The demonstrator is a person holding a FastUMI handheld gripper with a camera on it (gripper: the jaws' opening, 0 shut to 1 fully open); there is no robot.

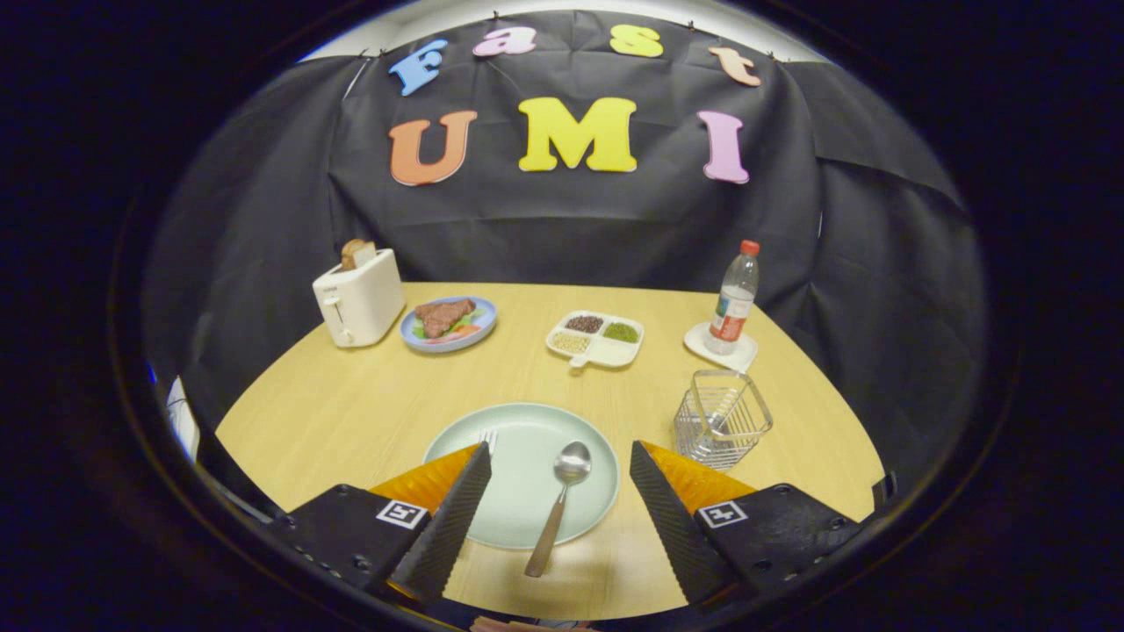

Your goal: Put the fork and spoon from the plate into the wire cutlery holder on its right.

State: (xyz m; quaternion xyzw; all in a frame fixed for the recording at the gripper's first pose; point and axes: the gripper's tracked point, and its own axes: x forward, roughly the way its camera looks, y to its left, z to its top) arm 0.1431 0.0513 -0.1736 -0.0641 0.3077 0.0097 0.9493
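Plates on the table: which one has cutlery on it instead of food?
The pale green plate between the open gripper fingers, holding a spoon and fork. The blue plate and divided dish hold food.

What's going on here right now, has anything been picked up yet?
Nothing is picked up yet. The hand-held tongs are open above the near edge of the plate, gripping nothing. The spoon lies on the plate between the fingers, its handle hanging over the near rim. The fork is partly hidden behind one finger. The wire holder stands to the plate's right.
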